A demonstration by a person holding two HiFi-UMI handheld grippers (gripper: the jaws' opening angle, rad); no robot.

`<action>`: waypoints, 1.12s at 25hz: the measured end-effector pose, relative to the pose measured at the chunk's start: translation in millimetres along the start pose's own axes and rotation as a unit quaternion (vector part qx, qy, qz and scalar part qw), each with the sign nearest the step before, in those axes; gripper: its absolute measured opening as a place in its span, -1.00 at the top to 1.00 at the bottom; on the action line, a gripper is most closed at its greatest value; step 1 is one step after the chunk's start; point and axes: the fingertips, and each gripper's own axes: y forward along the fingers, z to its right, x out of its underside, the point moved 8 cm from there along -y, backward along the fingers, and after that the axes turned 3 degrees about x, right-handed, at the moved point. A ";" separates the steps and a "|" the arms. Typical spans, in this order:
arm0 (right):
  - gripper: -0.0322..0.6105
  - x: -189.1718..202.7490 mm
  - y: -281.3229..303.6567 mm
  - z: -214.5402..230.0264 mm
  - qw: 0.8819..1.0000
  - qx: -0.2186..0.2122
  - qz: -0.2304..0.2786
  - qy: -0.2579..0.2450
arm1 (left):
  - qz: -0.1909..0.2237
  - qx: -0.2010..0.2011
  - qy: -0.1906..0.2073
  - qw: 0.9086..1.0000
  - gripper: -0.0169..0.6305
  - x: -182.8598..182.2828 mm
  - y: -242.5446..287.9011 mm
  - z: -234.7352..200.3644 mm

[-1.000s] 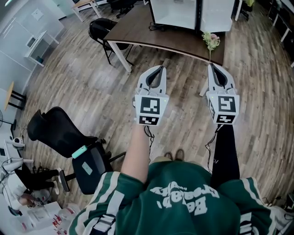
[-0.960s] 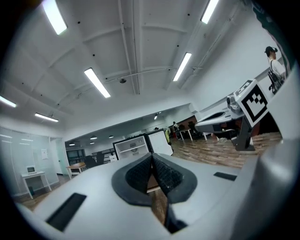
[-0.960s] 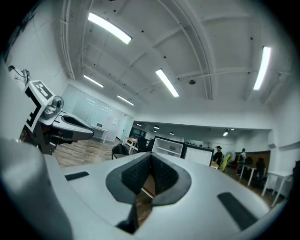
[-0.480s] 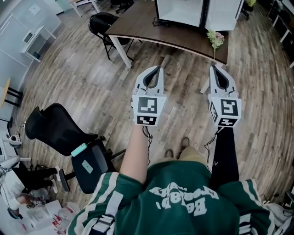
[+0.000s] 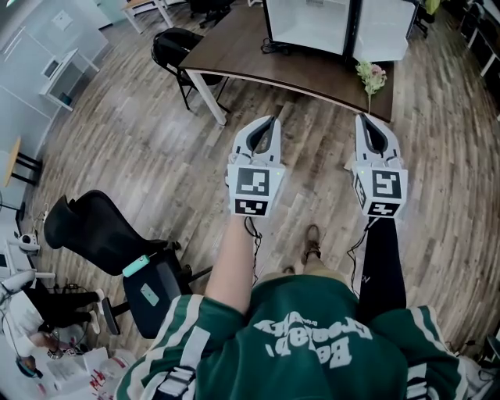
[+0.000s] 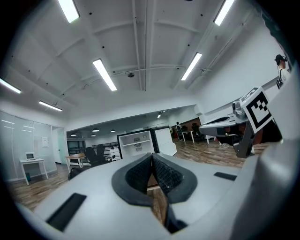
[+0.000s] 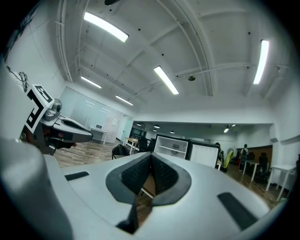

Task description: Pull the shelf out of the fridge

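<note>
Wood-plank floor (image 5: pixel 148 148), open office room. A dark table (image 5: pixel 250 58) carries the open white fridge (image 5: pixel 305 19), cut off by the head view's top edge. The shelf (image 6: pixel 136 142) sits inside it, small and indistinct. Left gripper (image 5: pixel 273 119) and right gripper (image 5: pixel 362 119) are closed, empty, well apart from the fridge.

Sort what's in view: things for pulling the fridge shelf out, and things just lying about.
For the job: fridge, shelf inside it, left tool, right tool (both shut, empty).

Lying about: flowers at the table corner, black chair, office chair.
</note>
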 end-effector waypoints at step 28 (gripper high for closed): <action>0.88 15.9 175.4 95.9 0.998 -0.061 0.033 0.003 | 0.002 -0.036 0.022 0.999 0.90 -10.9 186.7 -23.4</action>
